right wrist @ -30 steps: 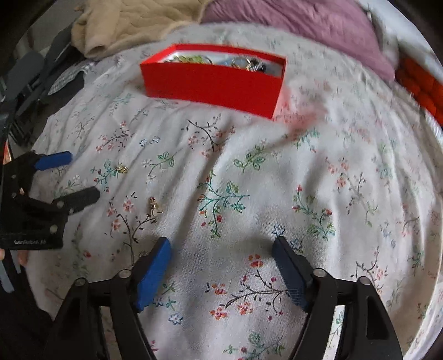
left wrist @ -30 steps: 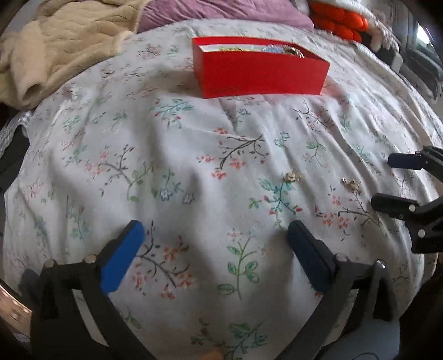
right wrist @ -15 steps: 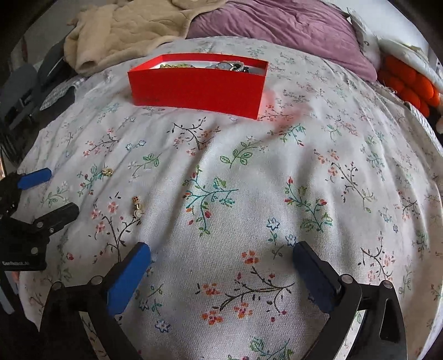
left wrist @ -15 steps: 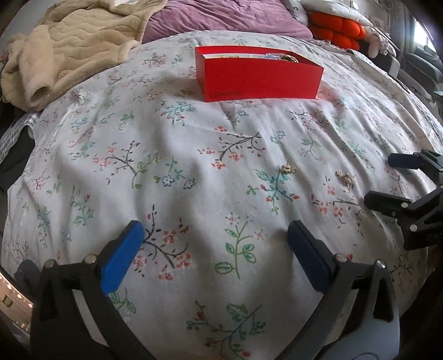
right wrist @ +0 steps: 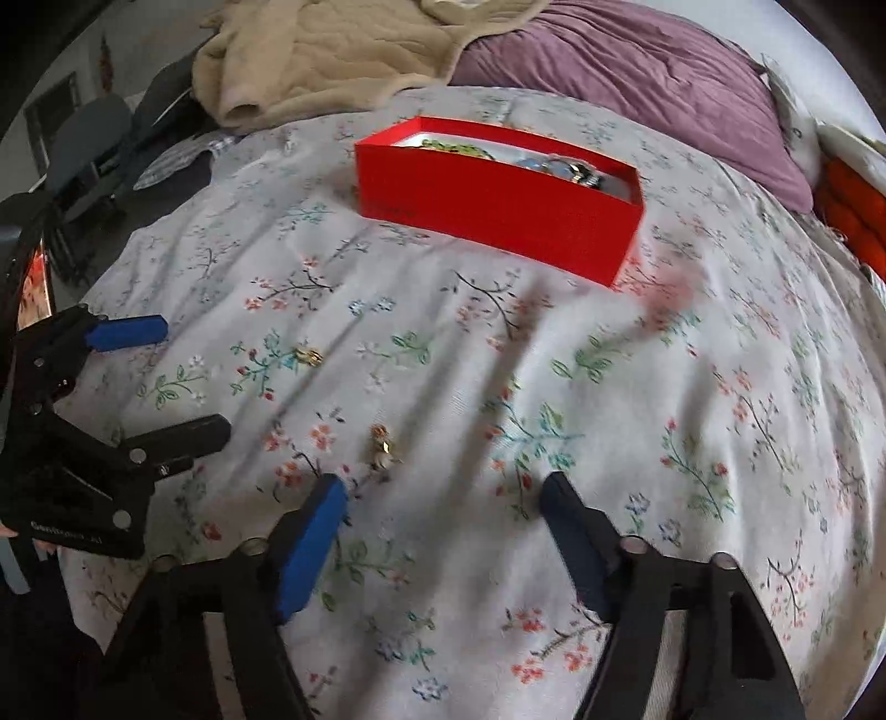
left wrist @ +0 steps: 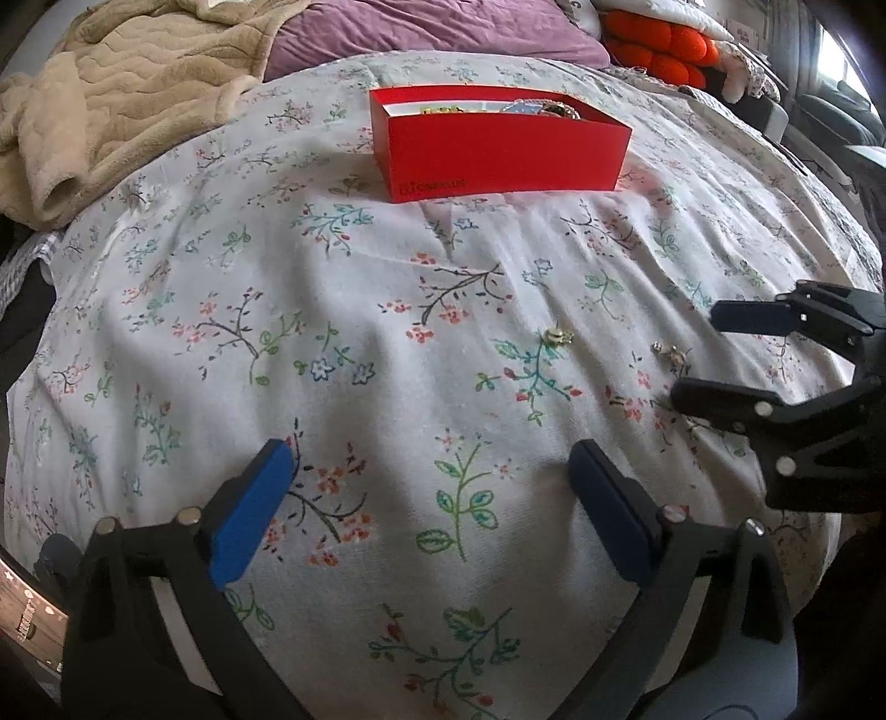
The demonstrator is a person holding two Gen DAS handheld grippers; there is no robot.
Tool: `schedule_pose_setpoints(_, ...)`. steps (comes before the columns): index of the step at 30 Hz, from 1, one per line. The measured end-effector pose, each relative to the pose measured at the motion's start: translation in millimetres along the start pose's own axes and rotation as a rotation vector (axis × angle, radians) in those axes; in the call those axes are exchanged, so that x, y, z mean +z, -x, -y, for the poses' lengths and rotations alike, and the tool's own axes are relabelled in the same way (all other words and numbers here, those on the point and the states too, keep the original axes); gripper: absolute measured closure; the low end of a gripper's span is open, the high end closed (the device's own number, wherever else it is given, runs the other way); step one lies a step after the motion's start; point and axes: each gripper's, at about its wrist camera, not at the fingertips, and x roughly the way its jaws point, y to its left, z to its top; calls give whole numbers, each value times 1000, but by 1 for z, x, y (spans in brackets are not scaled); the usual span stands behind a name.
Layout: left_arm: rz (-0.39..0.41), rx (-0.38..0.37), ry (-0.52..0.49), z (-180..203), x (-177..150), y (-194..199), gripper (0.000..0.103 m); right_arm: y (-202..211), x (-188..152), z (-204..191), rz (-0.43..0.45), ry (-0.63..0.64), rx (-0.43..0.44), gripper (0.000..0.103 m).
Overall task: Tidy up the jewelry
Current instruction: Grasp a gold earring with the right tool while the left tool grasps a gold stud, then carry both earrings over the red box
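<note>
Gold earrings [right wrist: 383,446] on floral sheet [left wrist: 387,343]; both tongs [left wrist: 429,509] [right wrist: 443,531] agape, right narrowing, empty

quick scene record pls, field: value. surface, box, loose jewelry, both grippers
surface: floral bedsheet
box: red box, open, jewelry inside, far side of sheet
loose jewelry: two small gold pieces on the sheet, apart from each other: one, another nearer the right gripper
left gripper: jaws open, nothing between them
right gripper: jaws open but have just been closing, nothing between them; nearer gold piece lies just ahead of its left finger
background: beige blanket, purple cover
</note>
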Motion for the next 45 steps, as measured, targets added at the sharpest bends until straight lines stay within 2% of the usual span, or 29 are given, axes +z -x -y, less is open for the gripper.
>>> schedule_pose_setpoints(6, -12, -2, -3, 3, 3, 1, 15, -4, 7, -5, 1, 13, 7, 60)
schedule_pose_setpoints(8, -13, -7, -4, 3, 5, 1, 21, -4, 8, -4, 0, 18, 19, 75)
schedule_pose_setpoints(13, -13, -19, -8, 6, 8, 2, 33, -4, 9, -9, 0, 65, 25, 92)
schedule_pose_setpoints(21, 1, -50, 0, 11, 18, 3, 57, 4, 9, 3, 3, 24, 34, 93)
schedule_pose_setpoints(22, 6, -59, 2, 12, 20, 4, 62, 5, 9, 5, 3, 18, 32, 93)
schedule_pose_setpoints(23, 10, -68, 1, 13, 21, 4, 71, 6, 9, 8, 3, 9, 31, 93)
schedule_pose_setpoints(25, 6, -107, -6, 18, 25, 4, 78, 7, 9, 14, 3, -11, 29, 93)
schedule_pose_setpoints(32, -24, -128, -72, 43, 29, -8, 78, 12, 6, 33, -4, -63, 13, 93)
schedule_pose_setpoints(40, -54, -140, -24, 40, 38, -17, 79, 14, 3, 38, -11, -77, 16, 93)
schedule_pose_setpoints(45, -51, -110, -32, 43, 37, -18, 87, 14, 5, 38, -10, -80, 15, 93)
